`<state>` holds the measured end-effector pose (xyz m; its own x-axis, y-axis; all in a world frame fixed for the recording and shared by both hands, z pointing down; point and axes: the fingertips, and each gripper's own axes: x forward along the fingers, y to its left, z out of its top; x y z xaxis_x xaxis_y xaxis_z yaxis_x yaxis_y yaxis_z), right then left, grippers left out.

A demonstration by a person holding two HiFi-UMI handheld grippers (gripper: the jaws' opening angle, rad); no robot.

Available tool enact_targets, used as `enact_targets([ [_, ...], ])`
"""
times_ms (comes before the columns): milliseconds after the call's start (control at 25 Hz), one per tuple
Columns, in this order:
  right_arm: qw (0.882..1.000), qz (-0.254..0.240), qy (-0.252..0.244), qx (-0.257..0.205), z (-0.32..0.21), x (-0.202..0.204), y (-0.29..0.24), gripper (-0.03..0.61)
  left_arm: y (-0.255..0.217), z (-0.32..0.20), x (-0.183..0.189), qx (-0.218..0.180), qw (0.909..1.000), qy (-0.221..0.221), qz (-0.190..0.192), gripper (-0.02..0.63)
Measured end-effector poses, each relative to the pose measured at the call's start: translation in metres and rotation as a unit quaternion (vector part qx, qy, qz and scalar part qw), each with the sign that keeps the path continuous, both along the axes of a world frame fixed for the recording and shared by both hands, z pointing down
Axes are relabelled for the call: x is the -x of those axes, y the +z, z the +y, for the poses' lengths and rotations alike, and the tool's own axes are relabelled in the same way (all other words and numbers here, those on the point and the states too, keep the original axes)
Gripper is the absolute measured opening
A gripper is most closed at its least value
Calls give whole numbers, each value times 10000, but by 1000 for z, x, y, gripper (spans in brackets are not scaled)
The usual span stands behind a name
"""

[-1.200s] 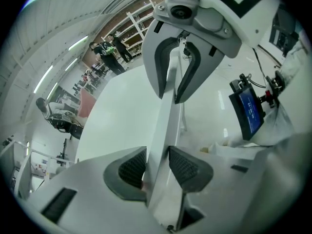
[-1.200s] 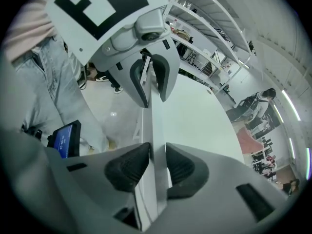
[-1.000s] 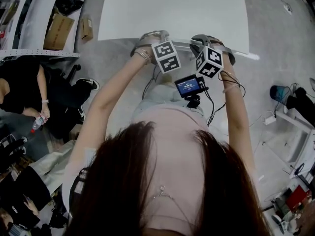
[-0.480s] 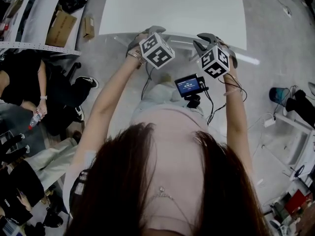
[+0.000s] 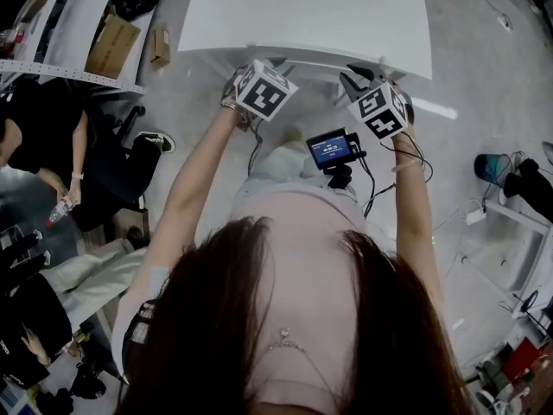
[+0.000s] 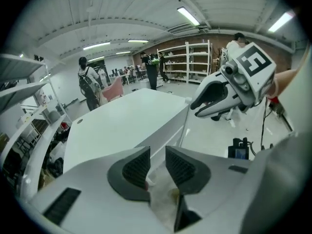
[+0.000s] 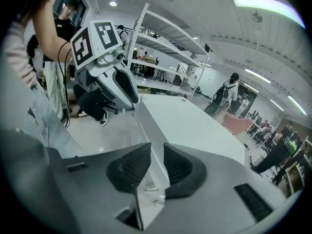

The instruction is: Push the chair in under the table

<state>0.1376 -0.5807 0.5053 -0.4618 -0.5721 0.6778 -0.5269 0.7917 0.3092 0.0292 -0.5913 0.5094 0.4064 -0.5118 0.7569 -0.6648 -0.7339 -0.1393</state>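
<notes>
Chair | L gripper, R gripper drawn back, up | jaws closing, empty

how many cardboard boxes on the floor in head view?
2. The larger box lies beside the shelf at upper left; the smaller box sits just right of it, left of the table. Others may be hidden under the shelf.

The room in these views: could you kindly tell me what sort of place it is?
Probably a workshop or lab hall: metal shelving racks, a large white table, and cardboard boxes on the floor.
</notes>
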Motion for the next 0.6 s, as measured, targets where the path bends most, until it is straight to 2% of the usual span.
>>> enact_targets([
  [80, 9999, -105, 102, -33, 5, 1, -1, 97, -4, 6, 3, 1, 9997, -153, 205, 100],
  [240, 9992, -247, 315, -79, 18, -4, -3, 95, -16, 15, 5, -199, 9975, -436, 524, 46],
  [600, 9948, -740, 655, -242, 54, -19, -17, 87, -44, 53, 3, -207, 9894, -936, 1089, 34],
])
